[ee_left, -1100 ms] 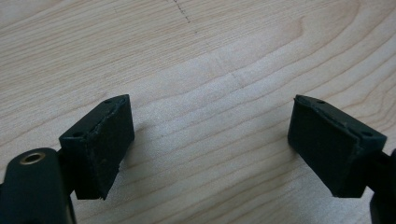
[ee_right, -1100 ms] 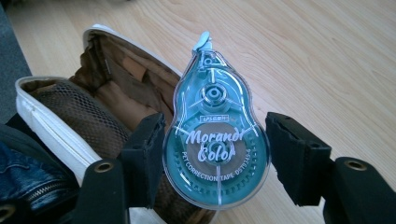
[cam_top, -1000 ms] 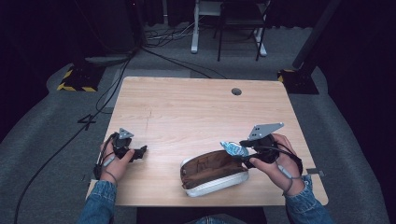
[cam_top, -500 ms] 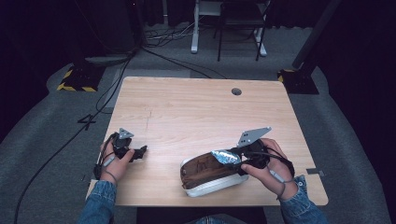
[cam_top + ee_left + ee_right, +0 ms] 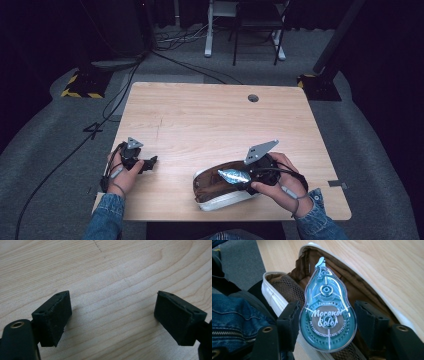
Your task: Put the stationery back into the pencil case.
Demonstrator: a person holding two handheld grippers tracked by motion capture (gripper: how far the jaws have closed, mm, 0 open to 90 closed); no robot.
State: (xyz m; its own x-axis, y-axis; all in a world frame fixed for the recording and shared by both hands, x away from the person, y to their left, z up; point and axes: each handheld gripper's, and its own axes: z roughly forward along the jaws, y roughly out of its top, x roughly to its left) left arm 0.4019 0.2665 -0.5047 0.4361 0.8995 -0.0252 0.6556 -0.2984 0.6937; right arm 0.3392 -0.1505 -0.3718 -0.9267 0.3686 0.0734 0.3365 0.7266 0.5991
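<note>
- The teal correction tape dispenser [image 5: 327, 312] is clamped between the jaws of the right gripper [image 5: 327, 326], over the open mouth of the pencil case [image 5: 287, 290], its nose pointing along the case's brown lining.
- The white-edged pencil case [image 5: 220, 200] lies open on the wooden table [image 5: 210, 115], at its near edge.
- The left gripper [image 5: 112, 320] rests on the table well to the left of the pencil case, jaws wide apart with bare wood between them.
</note>
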